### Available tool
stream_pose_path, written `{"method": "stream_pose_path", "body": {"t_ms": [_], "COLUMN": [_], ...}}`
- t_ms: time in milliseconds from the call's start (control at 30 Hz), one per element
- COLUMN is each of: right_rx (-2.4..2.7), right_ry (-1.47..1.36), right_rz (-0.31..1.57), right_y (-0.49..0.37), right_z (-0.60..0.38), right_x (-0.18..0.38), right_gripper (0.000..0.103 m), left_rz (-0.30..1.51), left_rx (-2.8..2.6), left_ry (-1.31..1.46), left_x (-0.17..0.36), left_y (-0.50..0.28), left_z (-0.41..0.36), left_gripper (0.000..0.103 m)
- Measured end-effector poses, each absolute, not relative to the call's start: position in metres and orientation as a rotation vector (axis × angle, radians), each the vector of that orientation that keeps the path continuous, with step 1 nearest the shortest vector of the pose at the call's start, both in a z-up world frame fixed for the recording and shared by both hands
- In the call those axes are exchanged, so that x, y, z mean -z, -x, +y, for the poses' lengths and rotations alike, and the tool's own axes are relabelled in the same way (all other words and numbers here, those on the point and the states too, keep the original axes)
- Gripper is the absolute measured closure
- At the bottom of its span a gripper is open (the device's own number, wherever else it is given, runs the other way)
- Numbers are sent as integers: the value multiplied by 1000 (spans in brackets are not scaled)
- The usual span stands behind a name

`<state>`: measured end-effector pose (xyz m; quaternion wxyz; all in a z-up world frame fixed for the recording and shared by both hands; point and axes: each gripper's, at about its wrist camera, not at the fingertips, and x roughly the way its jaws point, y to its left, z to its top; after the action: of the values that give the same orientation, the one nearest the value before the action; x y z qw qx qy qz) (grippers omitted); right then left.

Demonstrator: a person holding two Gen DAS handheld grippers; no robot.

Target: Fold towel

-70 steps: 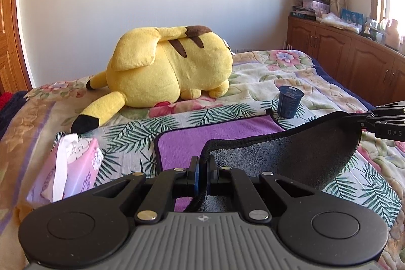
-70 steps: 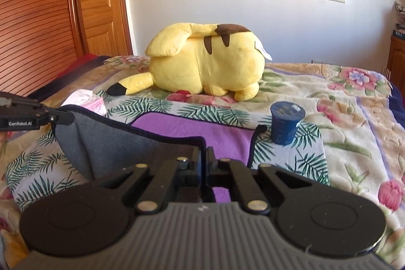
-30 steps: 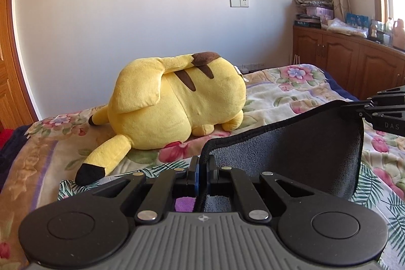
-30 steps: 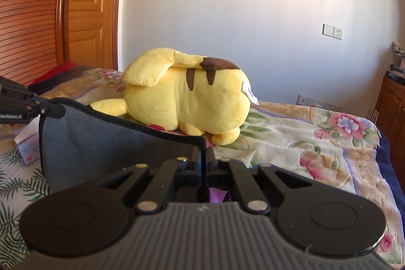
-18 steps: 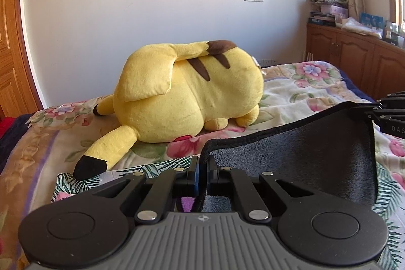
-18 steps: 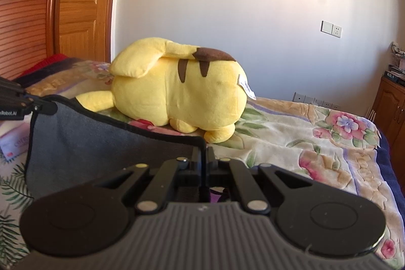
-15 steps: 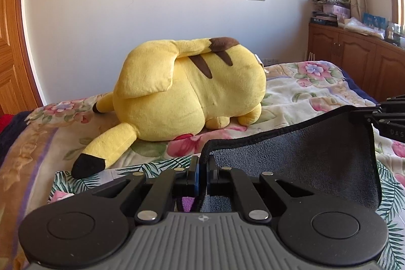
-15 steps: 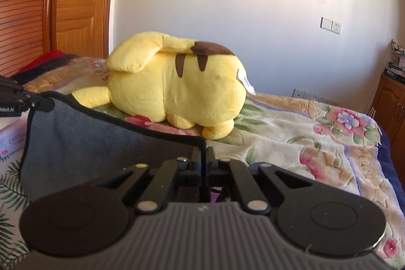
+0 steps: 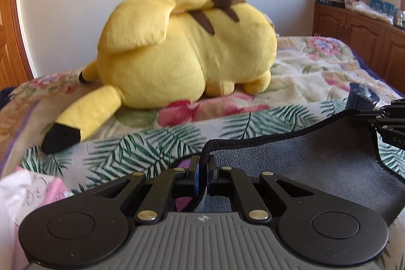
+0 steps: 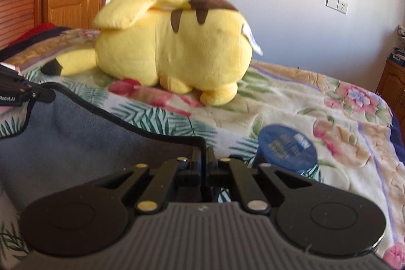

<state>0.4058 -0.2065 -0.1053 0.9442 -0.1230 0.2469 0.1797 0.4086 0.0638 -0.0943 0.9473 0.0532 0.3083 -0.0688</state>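
Observation:
The towel (image 9: 303,163) has a grey face, a black hem and a purple other face, a sliver of which shows by my left jaws. My left gripper (image 9: 202,163) is shut on one towel corner. My right gripper (image 10: 203,156) is shut on the other corner of the same edge. The grey towel (image 10: 88,143) hangs stretched between them, low over the bed. The right gripper shows at the right edge of the left wrist view (image 9: 389,123). The left gripper shows at the left edge of the right wrist view (image 10: 22,92).
A big yellow plush toy (image 9: 182,47) lies on the floral bedspread (image 9: 303,67) just beyond the towel. A dark blue cup (image 10: 286,148) stands close to my right gripper. A pink tissue pack (image 9: 30,191) lies at the left. Wooden cabinets (image 9: 367,42) stand at the right.
Both grippers have carried the held towel edge forward toward the plush toy and down toward the bed. The blue cup has come back into view.

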Motion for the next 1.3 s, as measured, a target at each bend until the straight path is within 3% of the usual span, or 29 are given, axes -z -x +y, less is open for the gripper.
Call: {"method": "stream_pose_path", "body": {"t_ms": [300, 333, 400, 467, 1300], "right_rx": [-347, -342, -344, -344, -389], "right_ry": [234, 233, 228, 228, 104], "right_rz": [550, 553, 547, 544, 560], "right_y": [-416, -415, -411, -406, -295], "right_z": [-210, -212, -215, -217, -237], "right_x": [121, 120, 116, 109, 27], "right_gripper": [97, 89, 75, 54, 54], "left_rz": [659, 657, 653, 654, 638], "left_rx": [104, 100, 100, 97, 154], "left_ry": [-108, -106, -102, -92, -145], "left_x": [108, 107, 104, 100, 21], "left_y": [-413, -412, -407, -400, -281], "left_z": [63, 63, 63, 63, 30], "left_gripper": [101, 91, 84, 79, 59]}}
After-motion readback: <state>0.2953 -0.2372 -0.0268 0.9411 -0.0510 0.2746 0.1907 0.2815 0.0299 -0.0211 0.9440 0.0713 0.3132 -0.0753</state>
